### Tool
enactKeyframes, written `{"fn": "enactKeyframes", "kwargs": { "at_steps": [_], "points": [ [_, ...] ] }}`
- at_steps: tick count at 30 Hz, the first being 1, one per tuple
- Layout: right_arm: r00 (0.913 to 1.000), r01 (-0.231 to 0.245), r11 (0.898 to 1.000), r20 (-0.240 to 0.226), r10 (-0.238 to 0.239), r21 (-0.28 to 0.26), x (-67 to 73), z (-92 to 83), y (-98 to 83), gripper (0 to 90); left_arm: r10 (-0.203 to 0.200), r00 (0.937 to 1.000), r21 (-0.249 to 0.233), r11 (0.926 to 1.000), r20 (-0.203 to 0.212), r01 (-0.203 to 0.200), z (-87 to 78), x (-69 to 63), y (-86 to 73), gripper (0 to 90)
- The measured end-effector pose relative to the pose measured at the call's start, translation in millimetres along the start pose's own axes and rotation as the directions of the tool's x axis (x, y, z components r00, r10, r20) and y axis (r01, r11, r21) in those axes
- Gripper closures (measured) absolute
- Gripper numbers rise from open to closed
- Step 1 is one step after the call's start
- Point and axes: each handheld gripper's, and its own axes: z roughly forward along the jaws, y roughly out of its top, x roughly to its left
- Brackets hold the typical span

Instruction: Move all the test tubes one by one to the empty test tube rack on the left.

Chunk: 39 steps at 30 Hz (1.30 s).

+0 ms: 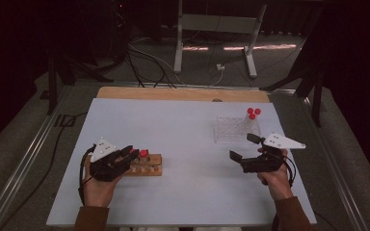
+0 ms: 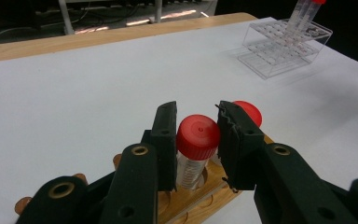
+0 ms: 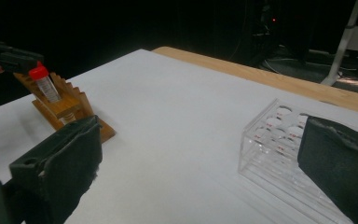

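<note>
Two grippers over the white table: left gripper clenched on a red-capped tube standing in the wooden rack nr the table's left front edge, w/ a second red cap just behind. Right gripper released, jaws wide apart, nothing btwn them, beside the clear rack nr the right edge.

The wooden tube rack lies on the white surface, holding a red-capped clear tube. Well right of it and farther back lies the clear plastic tube rack, with three red-capped tubes at its right end.
</note>
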Motion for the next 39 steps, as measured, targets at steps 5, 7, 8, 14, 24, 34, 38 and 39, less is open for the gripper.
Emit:
{"fn": "enactKeyframes", "kwargs": {
  "at_steps": [5,7,8,14,24,34,38,39],
  "points": [
    [1.0000,0.001,1.000,0.002,-0.001,-0.002,-0.6,-0.7,0.1,0.0,0.001,1.0000,0.008,1.0000,-0.001,-0.001,0.9,-0.2,0.8,67.8],
    [1.0000,0.001,1.000,0.006,-0.001,-0.004,-1.2,-0.9,0.1,0.0,-0.005,1.0000,-0.001,1.0000,0.002,0.005,0.7,0.6,1.1,61.7],
    [1.0000,0.002,1.000,0.008,-0.002,-0.004,-1.4,-1.1,0.0,0.0,-0.006,1.0000,-0.011,0.9999,0.004,0.006,-0.4,1.5,1.5,59.2],
    [0.9994,0.015,1.000,0.030,-0.015,-0.001,-1.4,-2.3,0.1,0.0,-0.046,0.9973,-0.099,0.9937,0.058,0.051,-11.0,9.2,6.0,42.1],
    [0.9906,0.025,1.000,0.135,-0.023,-0.013,-13.3,-2.1,1.7,0.0,-0.134,0.9907,-0.172,0.9756,0.021,0.136,-23.6,23.4,6.1,14.9],
    [0.9639,-0.054,0.998,0.260,0.060,-0.029,-47.6,5.7,3.2,4.9,-0.140,0.9892,-0.188,0.9736,-0.042,0.130,-28.1,26.6,4.7,0.6],
    [0.9500,-0.047,0.999,0.308,0.052,-0.026,-55.8,14.1,5.3,7.3,-0.142,0.9884,-0.199,0.9715,-0.054,0.128,-29.6,27.9,3.5,0.6],
    [0.9454,-0.050,0.998,0.321,0.055,-0.024,-57.6,16.1,5.6,7.3,-0.142,0.9882,-0.205,0.9706,-0.058,0.127,-29.8,27.8,3.3,0.6]
  ]
}}
